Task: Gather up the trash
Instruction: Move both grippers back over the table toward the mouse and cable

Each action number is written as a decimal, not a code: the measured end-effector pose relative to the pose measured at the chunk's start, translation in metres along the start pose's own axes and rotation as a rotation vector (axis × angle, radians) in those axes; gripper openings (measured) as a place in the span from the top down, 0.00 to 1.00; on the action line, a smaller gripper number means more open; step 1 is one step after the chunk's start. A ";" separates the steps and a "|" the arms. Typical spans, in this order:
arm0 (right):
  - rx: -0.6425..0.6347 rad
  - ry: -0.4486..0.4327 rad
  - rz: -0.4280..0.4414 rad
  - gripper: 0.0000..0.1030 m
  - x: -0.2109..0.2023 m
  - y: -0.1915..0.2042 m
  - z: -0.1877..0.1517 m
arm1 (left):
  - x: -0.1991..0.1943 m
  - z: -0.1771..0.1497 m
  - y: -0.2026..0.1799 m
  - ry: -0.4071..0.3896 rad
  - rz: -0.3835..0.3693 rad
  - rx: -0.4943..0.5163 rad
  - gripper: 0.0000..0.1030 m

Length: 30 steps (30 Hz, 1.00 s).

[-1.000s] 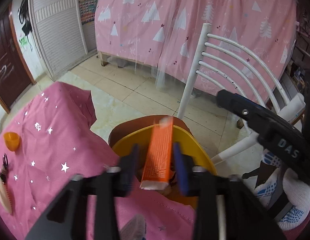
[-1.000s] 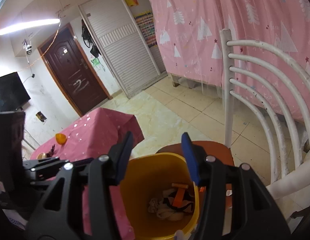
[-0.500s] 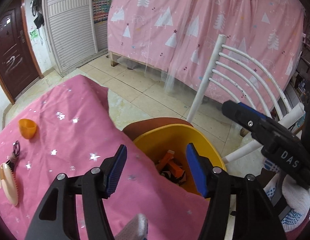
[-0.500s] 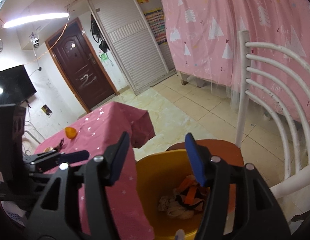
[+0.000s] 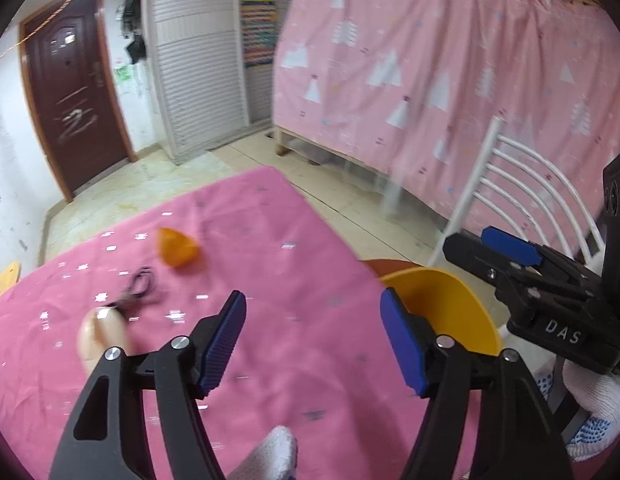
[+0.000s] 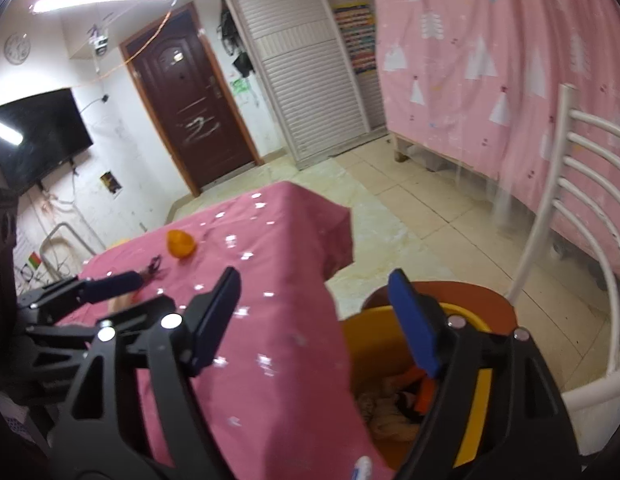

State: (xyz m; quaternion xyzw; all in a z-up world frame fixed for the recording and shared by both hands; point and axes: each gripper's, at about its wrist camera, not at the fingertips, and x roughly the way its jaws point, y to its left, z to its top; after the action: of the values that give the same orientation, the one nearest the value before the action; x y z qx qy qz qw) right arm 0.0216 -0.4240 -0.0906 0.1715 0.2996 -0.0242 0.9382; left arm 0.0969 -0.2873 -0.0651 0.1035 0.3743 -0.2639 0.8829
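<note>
My left gripper [image 5: 314, 340] is open and empty above the pink tablecloth [image 5: 269, 248]. An orange cup-like piece [image 5: 177, 247] lies on its side on the cloth ahead and left, with a small black item [image 5: 139, 282] and a pale object [image 5: 99, 334] nearer. The yellow bin [image 5: 450, 304] stands on a chair at the right edge of the table. My right gripper [image 6: 316, 320] is open and empty over the bin [image 6: 476, 408], which holds crumpled paper and orange trash [image 6: 420, 392]. The orange piece also shows in the right wrist view [image 6: 181, 243].
A white slatted chair [image 6: 582, 184] holds the bin on its brown seat [image 6: 494, 300]. A pink curtain [image 5: 450, 60] hangs behind it. A dark door [image 6: 193, 112] and a wall TV [image 6: 37, 136] are at the far left. Tiled floor [image 6: 410, 216] lies beyond the table.
My left gripper let go of the orange box into the bin, opened, and swung left over the tablecloth. My right gripper has tilted up and left; it stays open.
</note>
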 end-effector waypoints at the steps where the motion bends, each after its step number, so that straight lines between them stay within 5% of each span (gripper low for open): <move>1: -0.010 0.005 0.005 0.29 0.003 0.005 0.002 | -0.003 0.000 0.009 -0.006 0.014 -0.011 0.39; 16: -0.159 0.106 0.065 0.17 0.054 0.097 -0.001 | -0.005 -0.016 0.147 0.024 0.188 -0.194 0.37; 30: -0.233 0.158 0.089 0.13 0.086 0.139 0.006 | 0.042 -0.035 0.164 0.138 0.115 -0.177 0.35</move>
State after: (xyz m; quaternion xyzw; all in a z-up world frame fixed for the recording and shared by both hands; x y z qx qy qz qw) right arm 0.1158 -0.2907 -0.0923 0.0758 0.3653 0.0658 0.9254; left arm 0.1885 -0.1525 -0.1220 0.0645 0.4493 -0.1712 0.8745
